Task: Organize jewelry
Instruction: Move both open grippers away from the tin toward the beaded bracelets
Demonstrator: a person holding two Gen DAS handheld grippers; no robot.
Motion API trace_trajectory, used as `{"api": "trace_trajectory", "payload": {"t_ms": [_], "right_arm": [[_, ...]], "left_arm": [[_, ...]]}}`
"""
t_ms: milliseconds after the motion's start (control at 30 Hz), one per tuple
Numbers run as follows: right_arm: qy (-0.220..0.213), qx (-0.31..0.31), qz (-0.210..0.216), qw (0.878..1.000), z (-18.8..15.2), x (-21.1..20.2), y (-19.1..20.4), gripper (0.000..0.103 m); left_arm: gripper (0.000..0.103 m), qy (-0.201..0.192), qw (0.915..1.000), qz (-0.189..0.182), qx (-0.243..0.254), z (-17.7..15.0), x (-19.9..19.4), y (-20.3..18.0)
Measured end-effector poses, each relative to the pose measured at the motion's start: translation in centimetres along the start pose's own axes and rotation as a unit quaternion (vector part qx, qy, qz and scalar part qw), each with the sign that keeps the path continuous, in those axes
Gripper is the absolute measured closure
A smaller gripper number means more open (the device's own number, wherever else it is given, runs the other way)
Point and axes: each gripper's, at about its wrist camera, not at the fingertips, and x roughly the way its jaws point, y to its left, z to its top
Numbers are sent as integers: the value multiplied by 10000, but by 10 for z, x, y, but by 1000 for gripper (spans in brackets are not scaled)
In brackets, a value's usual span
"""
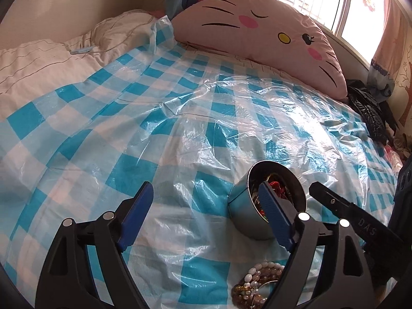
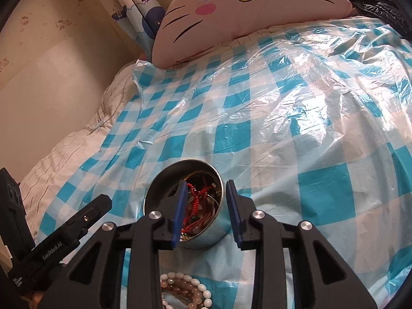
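Two views: both wrist cameras look over a bed covered by a blue-and-white checked plastic sheet (image 1: 180, 118).

Left view, fingers: left gripper (image 1: 203, 206) spread wide, blue pads far apart, nothing between them.
Left view, container: round silver metal tin (image 1: 244, 211), lid off, stands on the sheet ahead and to the right; the right-hand pad partly hides its mouth. Red cord and mixed pieces inside.
Left view, loose pieces: pile of cream, pink and amber bead bracelets (image 1: 257, 283) on the sheet at the bottom edge, nearer than the tin, under the gripper's right side.
Left view, other tool: black finger of the right gripper enters from the right, just beside the tin.
Left view, background: pink cat-face cushion (image 1: 270, 33) at the head of the bed.

Right view, fingers: right gripper (image 2: 206, 206) part open, holding nothing; the near right part of the tin's (image 2: 203, 239) rim shows in the gap.
Right view, loose pieces: bracelets (image 2: 185, 288) lie low and central, behind the fingertips, between gripper body and tin.
Right view, key relation: the pile sits nearer than the tin; the right gripper is lined up on it more centrally, so it looks the better placed, by drawing back and dipping.
Right view, long axis: cannot tell; coils overlap.
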Motion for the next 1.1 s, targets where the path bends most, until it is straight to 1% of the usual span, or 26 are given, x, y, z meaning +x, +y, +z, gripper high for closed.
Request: {"api": "trace_trajectory", "payload": {"t_ms": [100, 167, 233, 433, 533, 600, 833, 1033, 1100], "right_arm": [[-101, -67, -199, 9997, -1, -4, -2, 71], [-144, -110, -315, 9993, -1, -5, -3, 68], [-152, -127, -360, 9992, 0, -5, -3, 64], [-100, -203, -419, 9989, -4, -3, -2, 61], [-53, -237, -455, 9987, -6, -1, -1, 60], [-53, -261, -479, 9985, -7, -1, 0, 57], [-44, -276, -573, 9980, -12, -4, 0, 54], [-94, -173, -574, 9982, -12, -14, -4, 52], [-114, -156, -607, 9980, -12, -18, -5, 49]], "left_arm": [[22, 44, 9999, 19, 97, -7, -3, -4], [21, 67, 9997, 66, 235, -12, -5, -9], [21, 77, 9991, 120, 387, -17, -7, -13], [21, 81, 9975, 217, 669, -25, -13, -23], [20, 115, 9969, 263, 730, -29, -14, -23], [20, 128, 9966, 298, 756, -31, -14, -23], [19, 189, 9958, 371, 816, -37, -17, -20], [18, 400, 9950, 389, 831, -43, -13, -14], [18, 467, 9947, 363, 840, -45, -11, -12]]}}
